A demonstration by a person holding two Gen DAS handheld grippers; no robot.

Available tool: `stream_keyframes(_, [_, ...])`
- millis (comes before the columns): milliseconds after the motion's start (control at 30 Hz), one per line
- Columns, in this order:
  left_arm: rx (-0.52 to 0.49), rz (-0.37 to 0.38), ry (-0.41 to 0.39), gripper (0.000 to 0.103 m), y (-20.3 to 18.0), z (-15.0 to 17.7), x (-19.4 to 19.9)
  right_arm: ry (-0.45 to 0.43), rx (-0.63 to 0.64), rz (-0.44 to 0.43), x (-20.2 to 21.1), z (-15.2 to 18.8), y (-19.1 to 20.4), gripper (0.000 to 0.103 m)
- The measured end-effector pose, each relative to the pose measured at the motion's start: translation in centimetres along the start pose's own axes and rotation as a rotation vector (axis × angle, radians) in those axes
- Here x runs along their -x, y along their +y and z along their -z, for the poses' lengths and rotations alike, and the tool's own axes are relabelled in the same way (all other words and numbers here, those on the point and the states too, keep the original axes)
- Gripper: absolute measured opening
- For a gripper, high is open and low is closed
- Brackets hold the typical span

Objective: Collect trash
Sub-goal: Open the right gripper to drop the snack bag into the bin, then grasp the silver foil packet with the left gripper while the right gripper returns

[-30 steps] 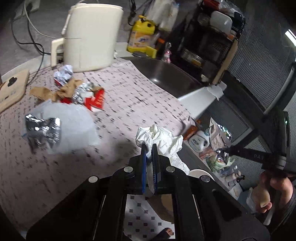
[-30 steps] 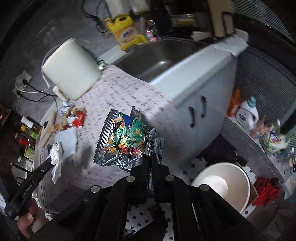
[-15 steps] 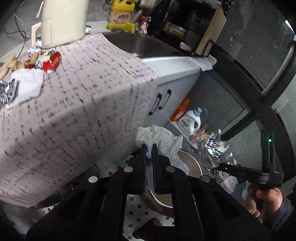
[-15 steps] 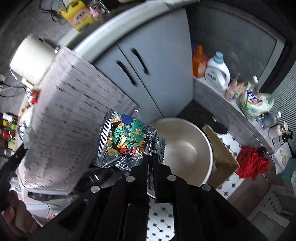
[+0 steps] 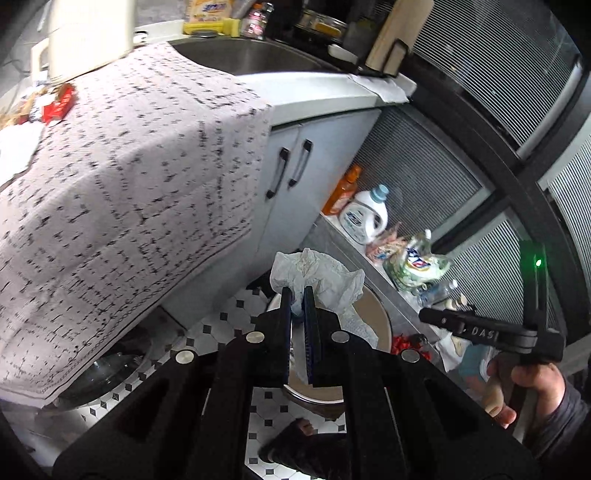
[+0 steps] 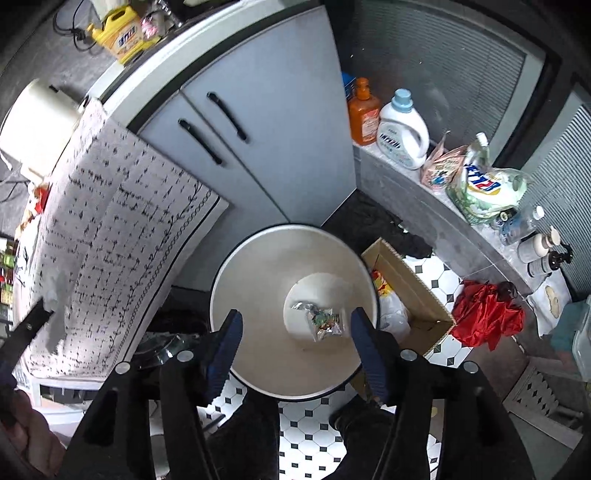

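Note:
My left gripper [image 5: 298, 295] is shut on a crumpled white tissue [image 5: 321, 280] and holds it above the round white bin [image 5: 376, 321] on the floor. My right gripper [image 6: 295, 328] is open and empty, right over the same bin [image 6: 258, 280]. A foil snack wrapper [image 6: 321, 319] lies at the bottom of the bin. More trash, a red wrapper [image 5: 59, 105] among it, lies on the patterned tablecloth [image 5: 129, 166] at the far left. The right gripper's handle [image 5: 487, 332] shows in the left wrist view.
Grey cabinet doors [image 6: 266, 122] stand behind the bin. A cardboard box [image 6: 410, 291] sits beside the bin, a red cloth [image 6: 487, 314] further right. Detergent bottles [image 6: 402, 129] stand on a low ledge. A sink [image 5: 251, 59] and a white appliance [image 5: 88, 33] are on the counter.
My right gripper opened and the foil snack wrapper dropped into the bin. My left gripper carried the tissue further off the counter to above the bin.

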State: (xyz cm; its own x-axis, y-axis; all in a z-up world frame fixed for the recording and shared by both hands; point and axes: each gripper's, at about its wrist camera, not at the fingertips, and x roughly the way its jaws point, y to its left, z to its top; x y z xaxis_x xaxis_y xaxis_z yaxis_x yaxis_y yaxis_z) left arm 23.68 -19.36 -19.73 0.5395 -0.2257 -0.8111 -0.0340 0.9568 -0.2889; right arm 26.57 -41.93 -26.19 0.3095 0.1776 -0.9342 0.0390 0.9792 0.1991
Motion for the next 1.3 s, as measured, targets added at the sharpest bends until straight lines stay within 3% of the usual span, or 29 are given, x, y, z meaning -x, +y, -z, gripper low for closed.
stream_keyframes(300, [-0.092,0.127,0.068,0.01,-2.8,-1.3,-2.4,-0.061,-0.099,0.036,3.6,0.1,-1.2,0.064])
stream_keyframes(333, [-0.104,0.144,0.078,0.014,-3.2,-1.5,-2.8,-0.07,-0.113,0.041,4.1,0.2,-1.4,0.064])
stream_keyframes(400, [-0.124,0.181,0.1,0.036,-3.8,-1.7,-3.4,-0.089,-0.14,0.054,5.1,0.4,-1.7,0.066])
stream_keyframes(433, [-0.137,0.194,0.105,0.055,-4.1,-1.8,-3.6,-0.096,-0.151,0.061,5.5,0.5,-2.0,0.068])
stream_keyframes(467, [-0.148,0.201,0.102,0.063,-4.3,-1.9,-3.7,-0.105,-0.163,0.068,6.0,0.7,-2.2,0.068])
stream_keyframes(600, [-0.187,0.223,0.097,0.076,-4.8,-2.6,-3.3,-0.126,-0.215,0.071,7.5,1.2,-2.9,0.069])
stream_keyframes(733, [-0.174,0.205,0.069,0.085,-3.8,-3.8,-2.2,-0.17,-0.232,0.082,8.7,1.1,-2.3,0.079])
stream_keyframes(933, [-0.157,0.154,-0.007,0.095,-0.4,-5.4,1.1,-0.249,-0.194,0.07,9.7,-0.1,1.7,0.093])
stream_keyframes(1300, [-0.048,0.0,-0.205,0.097,9.0,-7.5,8.5,-0.401,-0.008,-0.027,10.4,-3.2,13.8,0.095])
